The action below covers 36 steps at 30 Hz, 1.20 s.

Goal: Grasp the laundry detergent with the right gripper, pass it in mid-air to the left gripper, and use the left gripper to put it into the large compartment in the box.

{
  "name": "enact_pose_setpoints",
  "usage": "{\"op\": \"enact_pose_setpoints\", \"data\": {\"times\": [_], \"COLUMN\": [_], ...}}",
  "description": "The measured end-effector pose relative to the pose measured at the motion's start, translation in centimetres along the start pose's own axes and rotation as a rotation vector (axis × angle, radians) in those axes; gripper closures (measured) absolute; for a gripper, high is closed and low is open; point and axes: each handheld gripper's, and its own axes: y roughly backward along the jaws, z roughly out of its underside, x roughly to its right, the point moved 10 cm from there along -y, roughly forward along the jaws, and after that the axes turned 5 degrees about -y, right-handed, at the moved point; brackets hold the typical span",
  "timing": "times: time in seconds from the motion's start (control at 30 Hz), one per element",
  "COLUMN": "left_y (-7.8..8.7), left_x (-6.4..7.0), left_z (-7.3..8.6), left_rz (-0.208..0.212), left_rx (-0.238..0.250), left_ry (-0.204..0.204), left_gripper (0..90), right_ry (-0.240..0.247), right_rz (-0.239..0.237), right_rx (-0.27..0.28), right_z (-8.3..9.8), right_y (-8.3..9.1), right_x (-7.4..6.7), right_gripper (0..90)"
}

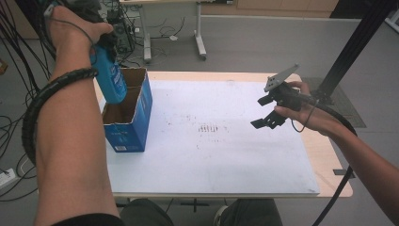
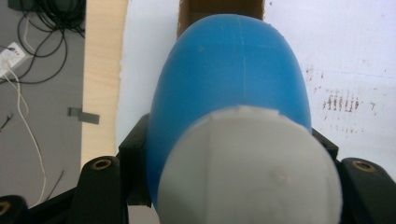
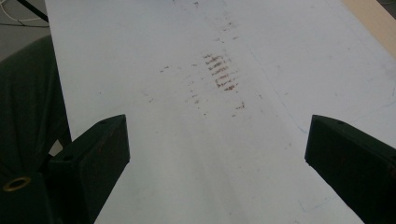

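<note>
Bottle (image 1: 112, 77), smooth blue plastic with a rounded oval body and a pale grey domed cap, is hanging bottom-down over the open top of the cardboard box (image 1: 134, 117), its lower end reaching just into the opening. The left claw (image 1: 106, 47) is pinching it near the cap end; in the left gripper view the black jaws are pressing against both sides of the blue body (image 2: 229, 74), with the matte cap (image 2: 247, 168) nearest the camera. A ribbed black cable is coiling around the left forearm.

The box is standing upright with brown corrugated insides, blue printed outer walls and its flaps open, at the left end of the bench (image 1: 211, 160). A white sheet with faint reddish-brown smudges is covering the pale wooden bench top.

The right claw (image 1: 266, 113) is hovering well to the right of the box, its blocky black jaws spread wide with nothing between them, above the white sheet (image 3: 233, 154).
</note>
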Motion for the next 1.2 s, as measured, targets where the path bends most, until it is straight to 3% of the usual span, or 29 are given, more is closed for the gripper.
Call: {"op": "enact_pose_setpoints", "data": {"times": [1.2], "left_y": [-14.2], "left_x": [0.6], "left_z": [2.5], "left_rz": [0.015], "left_rx": [-0.023], "left_ry": [-0.056], "left_gripper": [37.7], "right_ry": [-0.015], "right_rz": [0.024], "right_rx": [-0.037], "right_z": [0.7], "right_y": [-0.9], "right_x": [0.4], "right_gripper": [6.7]}}
